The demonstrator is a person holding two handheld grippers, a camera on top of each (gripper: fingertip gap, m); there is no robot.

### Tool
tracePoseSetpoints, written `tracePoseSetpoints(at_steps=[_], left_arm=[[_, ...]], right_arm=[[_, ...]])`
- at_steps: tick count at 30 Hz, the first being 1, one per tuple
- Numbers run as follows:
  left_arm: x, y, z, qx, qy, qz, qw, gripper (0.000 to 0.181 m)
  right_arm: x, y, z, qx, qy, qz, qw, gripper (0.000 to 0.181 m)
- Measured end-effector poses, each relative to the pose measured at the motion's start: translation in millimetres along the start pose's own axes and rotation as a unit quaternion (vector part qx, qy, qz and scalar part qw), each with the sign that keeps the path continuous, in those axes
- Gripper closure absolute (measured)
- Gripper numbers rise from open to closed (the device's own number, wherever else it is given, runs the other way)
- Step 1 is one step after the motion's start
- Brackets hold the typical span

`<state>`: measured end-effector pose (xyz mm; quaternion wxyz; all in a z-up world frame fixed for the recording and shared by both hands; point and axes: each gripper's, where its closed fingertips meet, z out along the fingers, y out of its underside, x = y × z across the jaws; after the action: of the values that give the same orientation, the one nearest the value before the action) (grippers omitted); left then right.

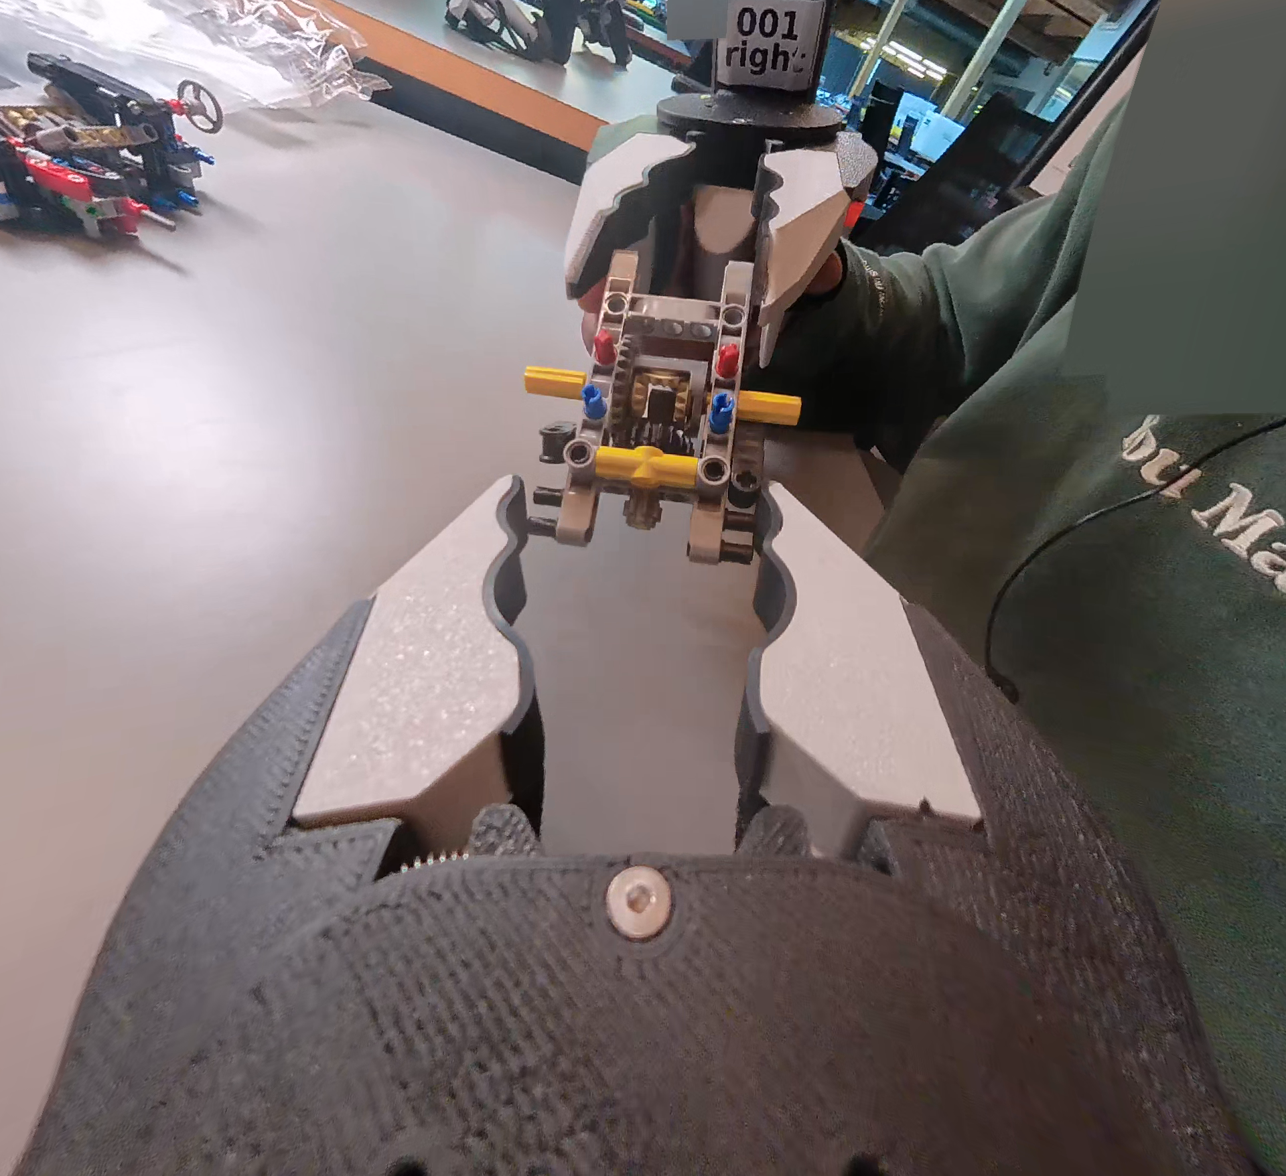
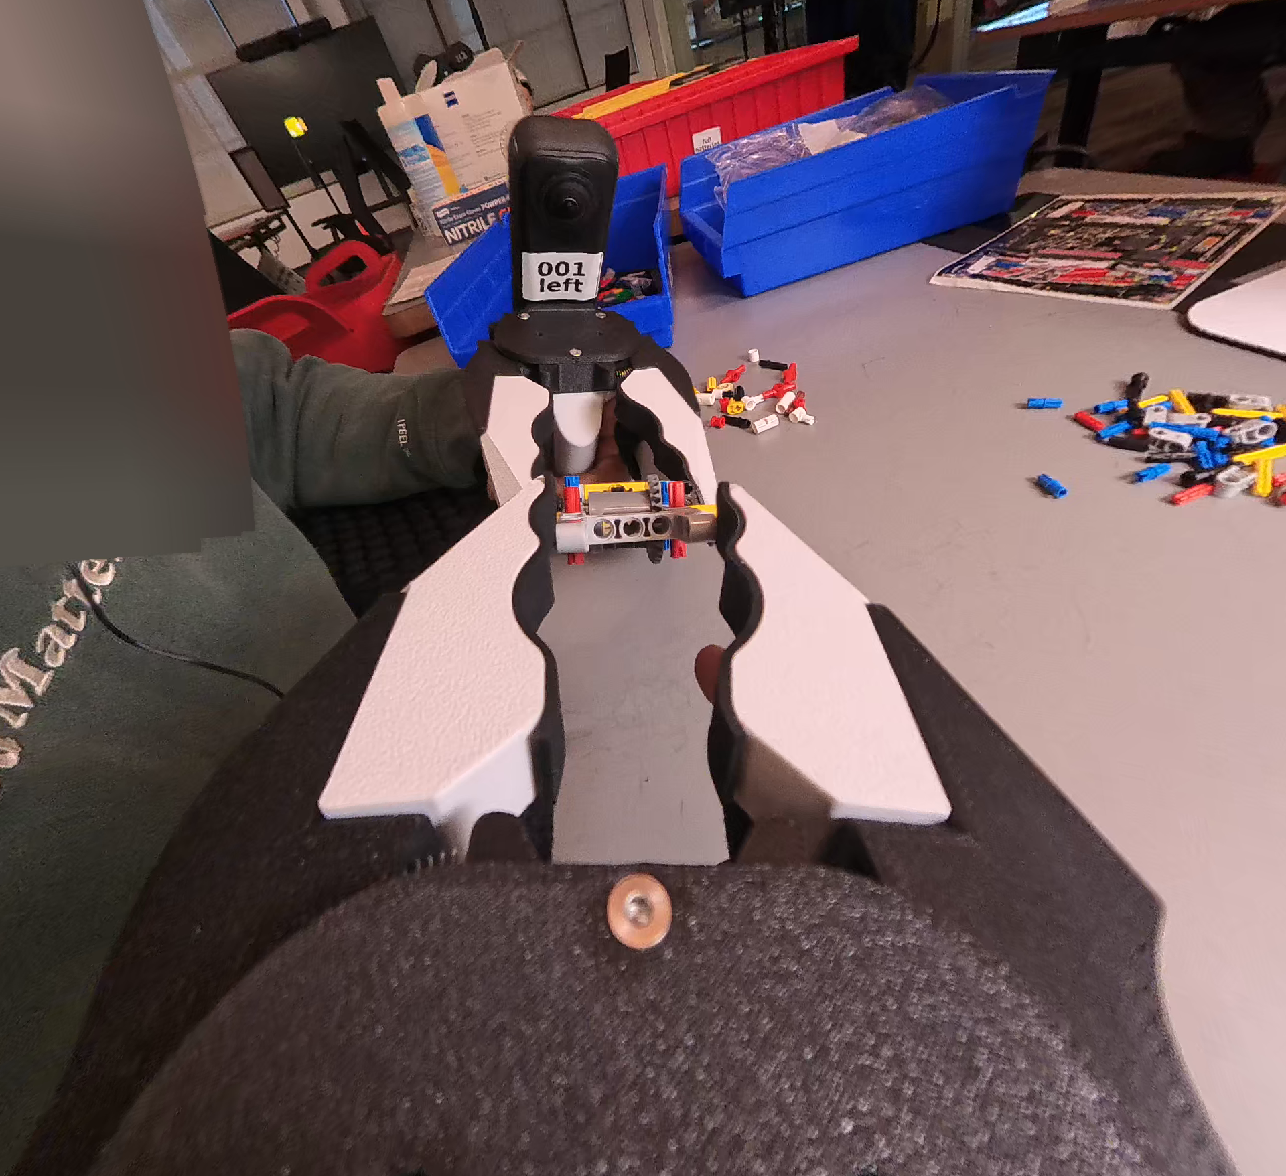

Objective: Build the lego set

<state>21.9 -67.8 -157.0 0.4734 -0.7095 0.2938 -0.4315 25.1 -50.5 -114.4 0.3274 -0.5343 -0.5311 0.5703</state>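
Note:
A small lego assembly (image 1: 657, 419) is a grey frame with gears, yellow axles and red and blue pins. It is held in the air between the two grippers, which face each other. My left gripper (image 1: 644, 495) closes on its near end, with the pads against the black side pins. My right gripper (image 1: 678, 314) grips the far end. In the right wrist view, my right gripper (image 2: 632, 502) clamps the grey holed beam of the assembly (image 2: 630, 527). The left gripper (image 2: 605, 474) is behind it.
A partly built lego vehicle (image 1: 90, 168) and clear plastic bags (image 1: 174, 8) lie on the table at the far left. Loose lego pieces (image 2: 758, 391) and a larger pile (image 2: 1197, 440) lie to the right. Blue bins (image 2: 856, 189), a red bin (image 2: 731, 99) and an instruction booklet (image 2: 1113, 245) stand behind. A person's green sleeve (image 1: 974, 321) is close by. Across from one pair of fingers to the other is roughly 5 cm. About 25 cm separates my right fingertips from the partly built lego vehicle (image 1: 90, 168).

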Motion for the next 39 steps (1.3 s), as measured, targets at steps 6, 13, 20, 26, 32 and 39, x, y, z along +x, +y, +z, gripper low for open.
tracePoseSetpoints(at_steps=[6,13,20,26,32,39], left_arm=[[7,-3,0,0.012,0.018,0.031,0.999,0.117],[9,-5,0,0.017,0.019,0.033,0.999,0.118],[9,-10,-4,0.028,0.024,0.020,0.999,0.118],[8,-6,-2,0.014,0.023,0.012,1.000,0.118],[-2,-11,-7,0.032,0.015,-0.026,0.999,0.118],[-10,-22,-14,0.069,0.013,-0.067,0.995,0.118]], right_arm=[[-11,-8,-1,0.013,0.000,-0.039,0.999,0.136],[-14,-10,-3,0.025,-0.011,-0.051,0.998,0.136],[-15,-8,-5,0.019,-0.019,-0.080,0.996,0.129],[-13,5,-8,-0.022,-0.014,-0.138,0.990,0.128],[-8,34,-5,-0.093,-0.014,-0.163,0.982,0.130],[-13,59,10,-0.137,-0.022,-0.162,0.977,0.131]])
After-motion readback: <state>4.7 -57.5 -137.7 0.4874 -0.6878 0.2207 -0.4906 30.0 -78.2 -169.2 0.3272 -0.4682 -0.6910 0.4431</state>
